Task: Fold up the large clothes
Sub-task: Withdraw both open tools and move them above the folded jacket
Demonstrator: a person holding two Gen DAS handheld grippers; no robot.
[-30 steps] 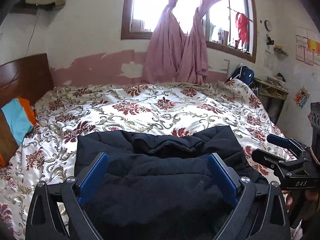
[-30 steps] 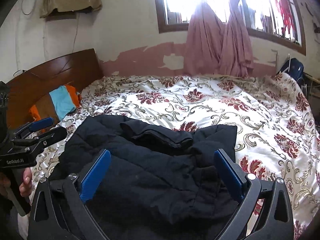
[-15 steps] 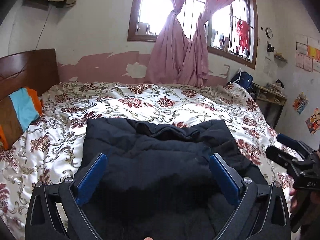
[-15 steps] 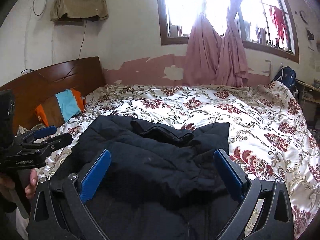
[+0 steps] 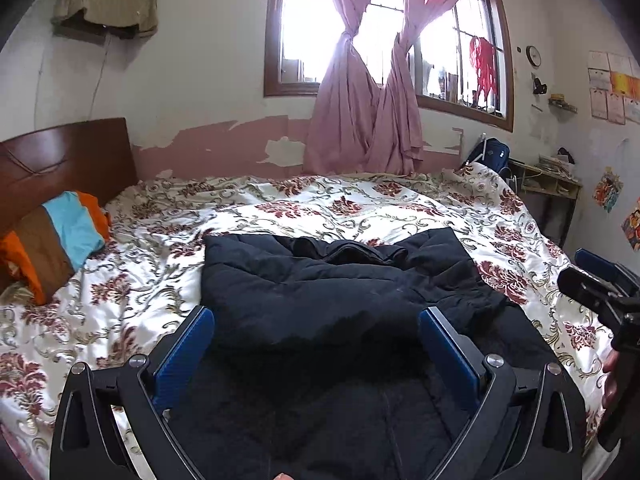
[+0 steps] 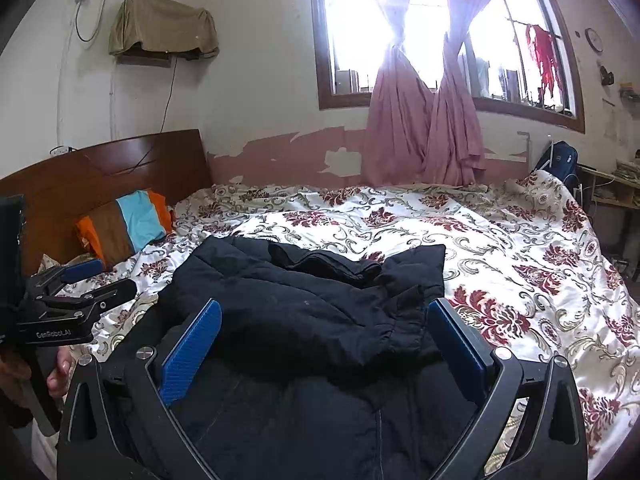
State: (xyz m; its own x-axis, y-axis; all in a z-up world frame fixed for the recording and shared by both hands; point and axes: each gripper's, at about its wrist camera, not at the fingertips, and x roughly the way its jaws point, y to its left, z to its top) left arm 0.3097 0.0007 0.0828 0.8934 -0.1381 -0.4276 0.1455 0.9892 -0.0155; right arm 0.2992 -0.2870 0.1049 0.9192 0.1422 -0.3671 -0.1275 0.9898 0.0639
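Both my claws have drawn back and risen; left gripper (image 5: 316, 344) and right gripper (image 6: 324, 340) hang spread wide, empty. Black jacket (image 5: 328, 292) lies at the bed's (image 5: 360, 212) near edge, sleeves seemingly folded in; lengthwise folding remains.

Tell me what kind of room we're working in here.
A lived-in home bedroom, by the look of it: the black jacket lies on a bed with a floral quilt, against a wooden headboard, below a window with tied pink curtains.
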